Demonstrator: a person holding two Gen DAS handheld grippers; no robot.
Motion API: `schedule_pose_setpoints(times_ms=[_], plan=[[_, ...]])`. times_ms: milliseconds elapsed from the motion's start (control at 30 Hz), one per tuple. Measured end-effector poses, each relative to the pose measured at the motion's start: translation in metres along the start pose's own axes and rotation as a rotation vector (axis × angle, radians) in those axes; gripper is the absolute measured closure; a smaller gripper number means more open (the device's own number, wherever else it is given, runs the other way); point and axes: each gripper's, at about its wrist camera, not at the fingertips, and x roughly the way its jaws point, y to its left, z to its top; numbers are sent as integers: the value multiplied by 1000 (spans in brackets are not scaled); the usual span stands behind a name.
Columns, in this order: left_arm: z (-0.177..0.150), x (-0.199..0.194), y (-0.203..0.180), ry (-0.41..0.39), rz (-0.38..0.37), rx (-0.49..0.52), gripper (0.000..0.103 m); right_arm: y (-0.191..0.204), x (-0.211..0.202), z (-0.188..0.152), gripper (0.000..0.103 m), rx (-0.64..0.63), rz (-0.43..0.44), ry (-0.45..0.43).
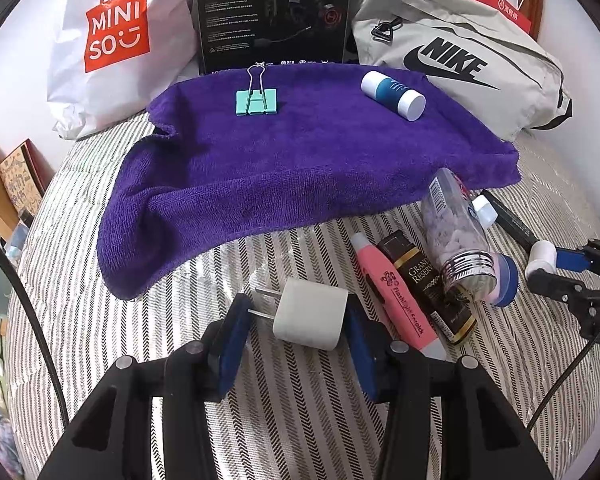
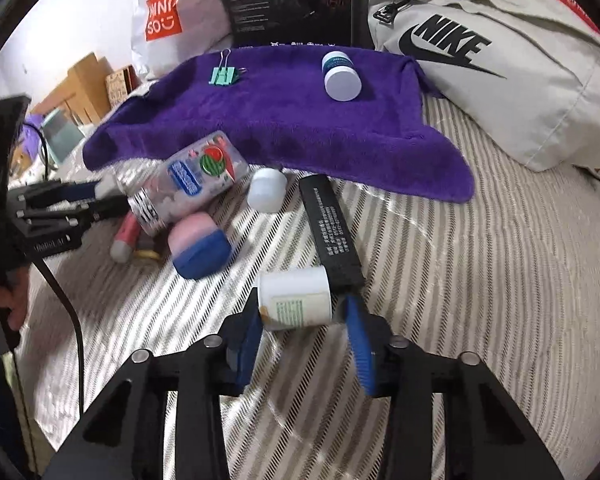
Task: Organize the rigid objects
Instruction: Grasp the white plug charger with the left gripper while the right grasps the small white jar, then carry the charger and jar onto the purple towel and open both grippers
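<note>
In the left wrist view my left gripper (image 1: 298,322) is shut on a white charger plug (image 1: 310,314), prongs against the left pad, low over the striped bedcover. My right gripper (image 2: 304,328) is shut on a white jar (image 2: 296,300) with a green label; it also shows at the edge (image 1: 556,268). A purple towel (image 1: 300,160) (image 2: 280,120) carries a mint binder clip (image 1: 256,100) (image 2: 224,76) and a blue-and-white bottle (image 1: 394,94) (image 2: 342,76). A clear tablet bottle (image 1: 456,236) (image 2: 192,176), pink highlighter (image 1: 396,308), chocolate bar (image 1: 432,284), pink-blue capsule (image 2: 200,248) and long black box (image 2: 332,224) lie in front of the towel.
Behind the towel stand a Miniso bag (image 1: 116,40), a black carton (image 1: 272,12) and a grey Nike bag (image 1: 460,64). Cardboard boxes (image 2: 84,88) sit off the bed's left side. A hand (image 2: 16,300) and a black cable (image 2: 64,304) are at the left.
</note>
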Motion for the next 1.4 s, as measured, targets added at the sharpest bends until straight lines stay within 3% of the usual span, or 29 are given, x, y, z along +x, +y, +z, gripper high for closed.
schedule_pose_setpoints(times_ms=[100, 333, 633, 900, 1133, 1400], plan=[[0, -1, 0, 2, -3, 0, 58, -2, -3, 2, 72, 24, 33, 17], [-1, -2, 0, 0, 1, -11, 58, -3, -5, -4, 72, 31, 11, 23], [-12, -19, 24, -4, -63, -75, 58, -7, -19, -7, 72, 54, 37, 1], [-14, -16, 29, 8, -49, -72, 58, -9, -15, -11, 72, 57, 54, 11], [-8, -8, 21, 19, -1, -12, 58, -12, -11, -15, 72, 68, 62, 18], [4, 1, 22, 10, -14, -6, 58, -11, -10, -15, 72, 63, 60, 20]])
